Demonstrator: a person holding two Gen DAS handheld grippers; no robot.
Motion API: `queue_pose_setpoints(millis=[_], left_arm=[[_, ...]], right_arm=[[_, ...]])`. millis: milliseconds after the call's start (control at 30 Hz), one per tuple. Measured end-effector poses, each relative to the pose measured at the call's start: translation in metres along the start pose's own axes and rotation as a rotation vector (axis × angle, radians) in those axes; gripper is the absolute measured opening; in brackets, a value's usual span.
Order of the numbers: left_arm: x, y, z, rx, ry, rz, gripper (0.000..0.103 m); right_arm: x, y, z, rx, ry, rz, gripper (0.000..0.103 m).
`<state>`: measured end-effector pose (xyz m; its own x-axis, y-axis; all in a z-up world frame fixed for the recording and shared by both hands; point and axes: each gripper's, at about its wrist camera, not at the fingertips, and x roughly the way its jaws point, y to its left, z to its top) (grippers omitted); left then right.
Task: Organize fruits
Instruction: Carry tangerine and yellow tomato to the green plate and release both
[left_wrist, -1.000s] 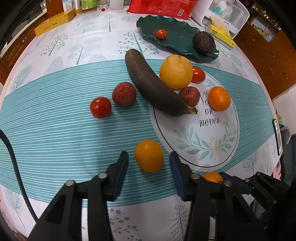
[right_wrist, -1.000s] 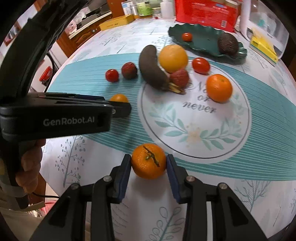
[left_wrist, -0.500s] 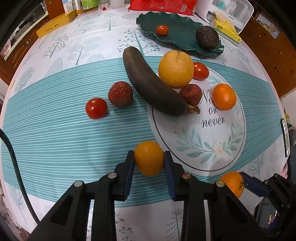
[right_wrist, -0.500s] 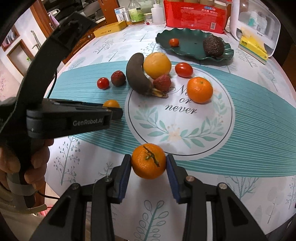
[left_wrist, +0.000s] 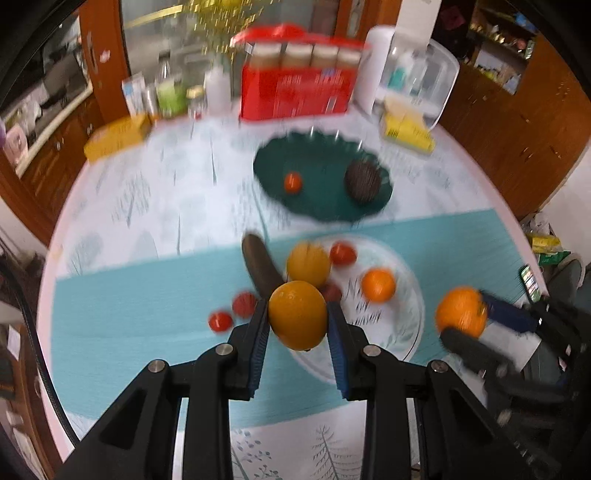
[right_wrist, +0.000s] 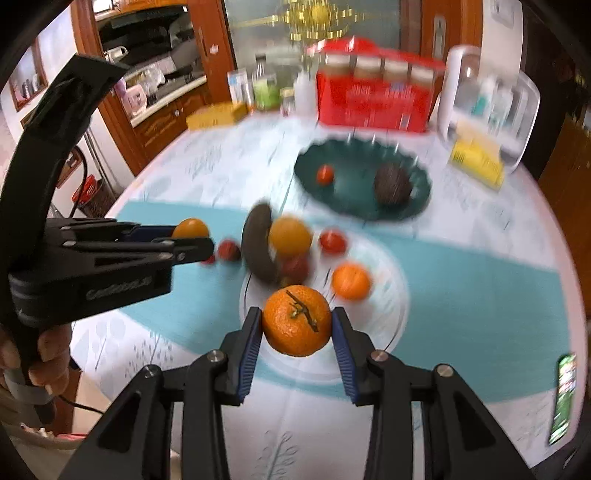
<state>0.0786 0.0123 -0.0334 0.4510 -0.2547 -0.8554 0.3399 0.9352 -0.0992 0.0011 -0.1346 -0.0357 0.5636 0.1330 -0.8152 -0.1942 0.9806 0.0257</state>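
Note:
My left gripper (left_wrist: 297, 317) is shut on a smooth orange (left_wrist: 297, 314) and holds it above the table. My right gripper (right_wrist: 297, 325) is shut on a stemmed mandarin (right_wrist: 297, 320), also lifted; it shows at the right of the left wrist view (left_wrist: 461, 312). A dark green plate (left_wrist: 317, 199) at the back holds a small tomato (left_wrist: 292, 181) and an avocado (left_wrist: 364, 181). On the cloth lie a dark banana (left_wrist: 260, 267), a large yellow orange (left_wrist: 308, 262), another mandarin (left_wrist: 378, 284), tomatoes and lychees.
A red box (left_wrist: 295, 92), bottles, a yellow box (left_wrist: 116, 134) and a clear container (left_wrist: 417, 85) line the table's far edge. A phone (right_wrist: 563, 397) lies near the right edge. The left gripper and hand fill the left of the right wrist view (right_wrist: 92, 258).
Both grippers have lifted their fruits off the table and tilted up, so the view now shows the room behind. The frames are motion-blurred.

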Motion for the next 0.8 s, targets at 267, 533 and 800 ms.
queue_pose_setpoints(millis=[267, 533, 800], left_arm=[[-0.052, -0.006, 0.063, 0.079, -0.152, 0.062, 0.029], [-0.067, -0.008, 0.123, 0.108, -0.221, 0.128, 0.029], [-0.042, -0.007, 0.179, 0.084, -0.234, 0.149, 0.029]], right_arm=[[-0.052, -0.028, 0.085, -0.031, -0.163, -0.127, 0.038], [-0.07, -0.06, 0.159, -0.034, -0.267, -0.21, 0.038], [-0.045, -0.1, 0.22, 0.046, -0.275, -0.223, 0.038]])
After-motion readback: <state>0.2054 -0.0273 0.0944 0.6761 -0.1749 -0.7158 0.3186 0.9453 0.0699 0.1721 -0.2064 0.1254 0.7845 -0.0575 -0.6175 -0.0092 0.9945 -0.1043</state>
